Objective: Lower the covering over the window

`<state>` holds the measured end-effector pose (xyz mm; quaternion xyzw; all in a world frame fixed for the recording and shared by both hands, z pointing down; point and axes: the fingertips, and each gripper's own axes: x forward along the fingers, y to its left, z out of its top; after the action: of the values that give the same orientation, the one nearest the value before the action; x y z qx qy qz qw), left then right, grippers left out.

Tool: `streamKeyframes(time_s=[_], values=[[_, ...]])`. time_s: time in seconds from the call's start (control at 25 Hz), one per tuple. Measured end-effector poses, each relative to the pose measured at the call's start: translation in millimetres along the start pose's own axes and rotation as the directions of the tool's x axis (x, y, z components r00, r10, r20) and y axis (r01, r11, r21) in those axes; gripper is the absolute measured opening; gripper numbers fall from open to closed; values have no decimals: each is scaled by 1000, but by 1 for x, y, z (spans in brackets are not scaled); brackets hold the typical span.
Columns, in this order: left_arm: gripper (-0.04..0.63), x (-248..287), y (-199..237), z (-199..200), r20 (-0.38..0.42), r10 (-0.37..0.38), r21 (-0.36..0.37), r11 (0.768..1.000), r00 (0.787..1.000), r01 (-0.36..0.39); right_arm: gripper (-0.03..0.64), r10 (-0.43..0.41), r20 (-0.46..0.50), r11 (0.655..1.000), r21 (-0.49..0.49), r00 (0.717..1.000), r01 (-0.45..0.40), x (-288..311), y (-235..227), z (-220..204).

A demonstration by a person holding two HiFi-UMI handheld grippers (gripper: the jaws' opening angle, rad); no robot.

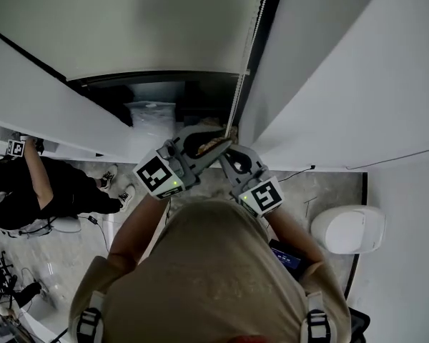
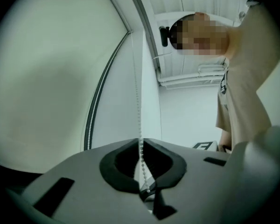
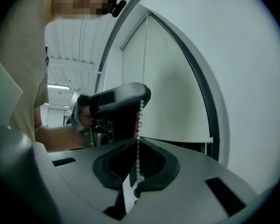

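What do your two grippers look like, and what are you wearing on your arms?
The left gripper and right gripper are smooth grey with black pads lining the jaws. Each carries a cube with black-and-white square markers and a small green light. The short-sleeved shirt is tan.

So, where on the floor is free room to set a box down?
Bare floor lies between the wall and the white container. At the head view's left it is crowded: a crouching person and cables.
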<state>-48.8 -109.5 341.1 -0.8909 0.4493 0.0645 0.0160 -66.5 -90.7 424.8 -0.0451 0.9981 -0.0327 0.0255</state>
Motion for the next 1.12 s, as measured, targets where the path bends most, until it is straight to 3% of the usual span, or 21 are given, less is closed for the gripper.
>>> streamKeyframes(time_s=[0.04,0.2,0.28,0.32,0.4,0.52,0.72,0.8,0.88,0.92,1.0,1.12], values=[[21,5,-4,1,-18,4,8,1000,1000,-4,15,2,-1,1000,6,1000,-2,-4,3,2],[15,3,-1,-6,-47,45,49,998,998,-43,17,-31,28,999,17,999,31,-18,-4,6],[15,-5,13,-15,-49,80,48,996,996,-78,155,-53,82,998,20,995,51,-23,-9,17],[15,-9,22,-23,-54,85,46,995,995,-83,160,-59,117,998,24,991,57,-23,-10,27],[15,-15,29,-46,-87,79,45,996,993,-75,160,-62,168,998,24,984,58,-18,-10,46],[15,-15,14,-79,-129,40,3,999,991,-40,158,-67,158,998,6,985,67,-8,-13,57],[15,-17,-10,-83,-96,17,-50,999,995,-22,98,-55,114,998,-12,992,56,3,-13,55],[15,-19,-9,-81,-94,14,-60,998,996,-19,23,-50,110,998,-38,993,55,8,-9,59],[15,-26,-12,-78,-78,-19,-58,998,997,15,17,-61,117,996,-50,991,67,12,-6,63],[21,-32,-15,-79,-71,-42,-73,997,997,37,15,-68,115,996,-49,991,74,10,-6,60],[196,-48,-11,-79,-34,-66,-121,991,997,62,14,-78,85,996,-36,993,81,6,-13,42],[196,-52,11,-48,53,-30,-109,993,998,36,14,-74,-25,997,7,997,74,6,-21,-5]])
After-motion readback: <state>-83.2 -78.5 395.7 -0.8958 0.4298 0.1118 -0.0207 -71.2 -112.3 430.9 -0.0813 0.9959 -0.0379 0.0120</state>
